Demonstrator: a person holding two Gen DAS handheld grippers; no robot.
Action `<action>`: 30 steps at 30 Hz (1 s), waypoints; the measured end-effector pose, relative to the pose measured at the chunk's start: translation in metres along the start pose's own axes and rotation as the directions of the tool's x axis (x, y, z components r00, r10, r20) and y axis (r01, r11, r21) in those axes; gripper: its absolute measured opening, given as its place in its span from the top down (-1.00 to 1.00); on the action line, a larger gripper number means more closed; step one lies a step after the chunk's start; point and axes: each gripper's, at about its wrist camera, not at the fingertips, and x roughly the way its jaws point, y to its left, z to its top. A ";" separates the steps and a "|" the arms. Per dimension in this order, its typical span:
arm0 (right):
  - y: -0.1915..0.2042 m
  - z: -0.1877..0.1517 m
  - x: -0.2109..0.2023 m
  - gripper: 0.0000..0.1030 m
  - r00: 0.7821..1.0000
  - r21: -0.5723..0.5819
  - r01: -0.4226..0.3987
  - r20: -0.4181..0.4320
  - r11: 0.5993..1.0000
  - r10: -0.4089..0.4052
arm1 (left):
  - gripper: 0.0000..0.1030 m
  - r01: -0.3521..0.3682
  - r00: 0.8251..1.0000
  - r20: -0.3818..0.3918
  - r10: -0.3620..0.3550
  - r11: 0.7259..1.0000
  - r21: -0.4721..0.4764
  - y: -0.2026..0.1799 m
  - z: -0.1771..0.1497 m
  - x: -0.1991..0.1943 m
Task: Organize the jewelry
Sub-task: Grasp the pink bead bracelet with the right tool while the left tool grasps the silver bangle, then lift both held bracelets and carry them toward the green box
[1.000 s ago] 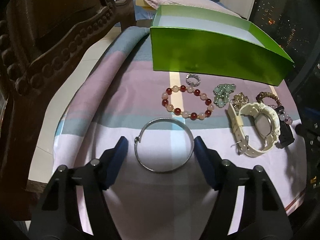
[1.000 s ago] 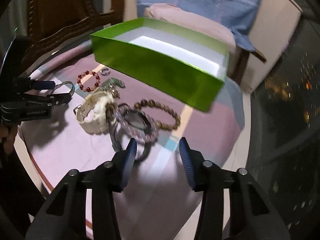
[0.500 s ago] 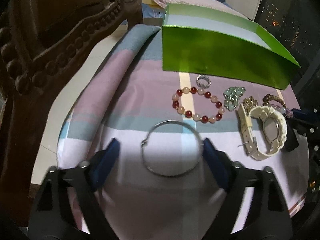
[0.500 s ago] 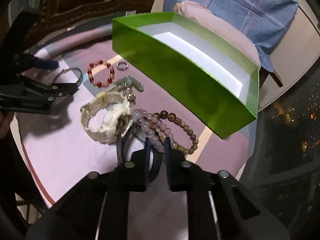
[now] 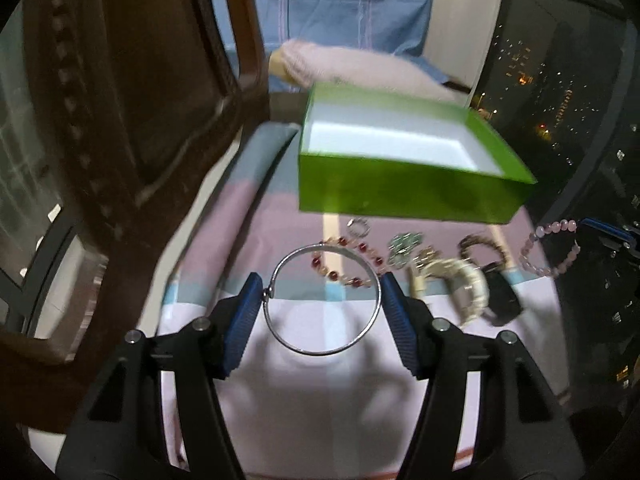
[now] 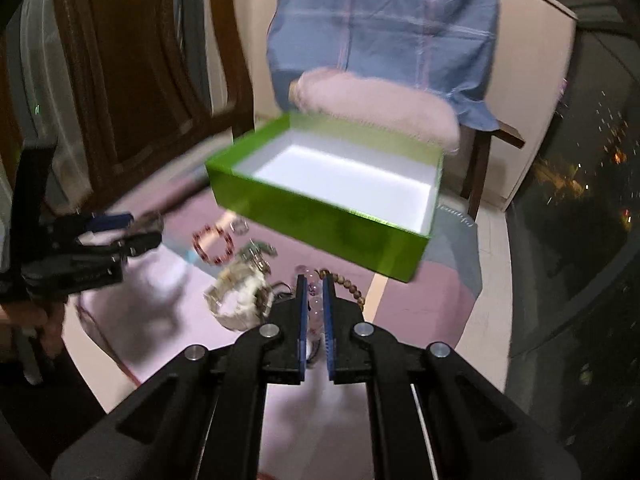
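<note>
The left gripper (image 5: 322, 307) clamps a thin silver metal bangle (image 5: 322, 299) between its blue pads, raised above the striped pink cloth surface (image 5: 320, 392). The right gripper (image 6: 313, 312) pinches a pale pink bead bracelet (image 5: 554, 247), with the open green cardboard box (image 6: 332, 216) beyond, near the jewelry left on the cloth

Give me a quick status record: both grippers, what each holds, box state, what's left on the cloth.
left gripper: shut on silver bangle, lifted
right gripper: shut on pink bead bracelet, lifted
green box: open, nothing visible inside
on cloth: red bead bracelet, ring, green pendant, cream watch, brown bead bracelet
</note>
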 end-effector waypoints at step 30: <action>0.055 -0.047 -0.151 0.85 0.973 0.224 0.047 0.209 0.973 -0.096 | -0.17 0.062 0.989 0.133 -0.071 0.996 0.066 -0.051 -0.030 -0.170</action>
